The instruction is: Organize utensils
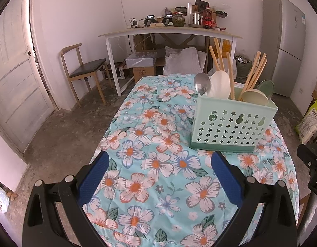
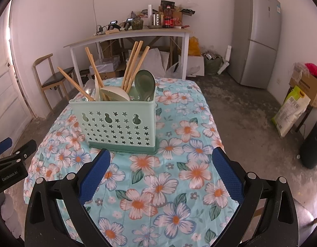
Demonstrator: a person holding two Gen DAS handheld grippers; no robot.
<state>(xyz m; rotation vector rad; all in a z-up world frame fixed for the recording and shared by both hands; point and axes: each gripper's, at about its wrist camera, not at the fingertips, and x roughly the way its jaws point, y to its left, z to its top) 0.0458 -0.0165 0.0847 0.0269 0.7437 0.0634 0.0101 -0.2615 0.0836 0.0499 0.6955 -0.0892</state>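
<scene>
A mint green perforated utensil holder stands on the floral tablecloth. It holds wooden chopsticks, a metal spoon, a white spoon, a cream spoon and a green spoon. My left gripper is open and empty, above the cloth to the holder's near left. My right gripper is open and empty, in front of the holder and to its right.
A white side table with clutter stands against the back wall, boxes and bags beneath. A wooden chair is at left, a grey fridge at right. Bags and a dark bin stand on the right.
</scene>
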